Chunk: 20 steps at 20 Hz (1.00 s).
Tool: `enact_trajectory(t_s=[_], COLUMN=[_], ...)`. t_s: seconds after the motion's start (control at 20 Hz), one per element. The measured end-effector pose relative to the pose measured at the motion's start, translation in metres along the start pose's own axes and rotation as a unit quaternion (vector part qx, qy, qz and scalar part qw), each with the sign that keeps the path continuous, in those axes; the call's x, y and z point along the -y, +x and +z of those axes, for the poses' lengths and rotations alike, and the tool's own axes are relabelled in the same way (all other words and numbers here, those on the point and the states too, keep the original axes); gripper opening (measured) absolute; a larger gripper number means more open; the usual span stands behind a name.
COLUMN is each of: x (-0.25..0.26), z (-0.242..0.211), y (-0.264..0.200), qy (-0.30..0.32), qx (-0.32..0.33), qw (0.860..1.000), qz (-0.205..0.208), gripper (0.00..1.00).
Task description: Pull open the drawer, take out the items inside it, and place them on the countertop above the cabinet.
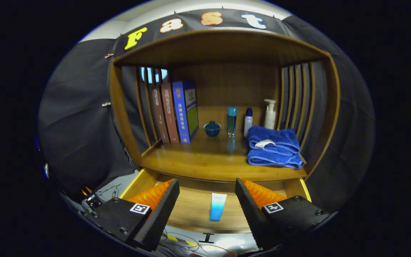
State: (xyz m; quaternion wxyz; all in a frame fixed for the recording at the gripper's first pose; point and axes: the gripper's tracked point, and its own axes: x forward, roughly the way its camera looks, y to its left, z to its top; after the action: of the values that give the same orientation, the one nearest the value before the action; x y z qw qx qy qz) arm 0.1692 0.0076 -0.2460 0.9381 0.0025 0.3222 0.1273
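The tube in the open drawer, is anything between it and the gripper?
Nothing visible. The gripper is open, and the tube lies flat on the drawer floor between its fingers, with no other item around it in the drawer.

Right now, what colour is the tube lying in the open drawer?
The tube is light blue with a white end, seen in the gripper view between the open fingers.

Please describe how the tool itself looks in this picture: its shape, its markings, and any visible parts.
The tool has two wedge-shaped fingers that taper forward to narrow tips, with ribbed inner faces. Each finger sits on a dark, blocky mount fixed with round screws. Each mount carries a small square black-and-white marker on top. The fingers stand apart, open, above the blue tube in the drawer.
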Motion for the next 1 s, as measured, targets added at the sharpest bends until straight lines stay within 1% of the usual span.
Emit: enact_trajectory(t_s=[0.05,0.15,0.2,0.3,0.35,0.4,0.65,0.8,0.85,0.9,0.95,1.0], x=[0.004,0.001,0.003,0.006,0.008,0.014,0.025,0.036,0.043,0.051,0.063,0.063], z=[-0.007,-0.031,-0.047,-0.080,-0.096,-0.113,-0.155,-0.166,-0.168,-0.170,-0.163,-0.149], y=[0.013,0.038,0.046,0.061,0.070,0.077,0.101,0.114,0.119,0.124,0.125,0.126], qy=[-0.010,-0.030,-0.037,-0.028,-0.024,-0.018,0.014,0.054,0.061,0.057,0.055,0.074], qx=[-0.034,-0.107,-0.148,-0.229,-0.261,-0.289,-0.377,-0.407,-0.416,-0.422,-0.425,-0.414], qw=[0.999,0.994,0.988,0.973,0.965,0.957,0.925,0.911,0.906,0.903,0.900,0.905], qz=[-0.005,0.002,0.000,-0.003,-0.002,-0.013,-0.038,-0.046,-0.050,-0.061,-0.077,-0.070], gripper=[0.99,1.00,1.00,0.99,1.00,1.00,0.98,0.96,0.93,0.83,0.73,0.63])
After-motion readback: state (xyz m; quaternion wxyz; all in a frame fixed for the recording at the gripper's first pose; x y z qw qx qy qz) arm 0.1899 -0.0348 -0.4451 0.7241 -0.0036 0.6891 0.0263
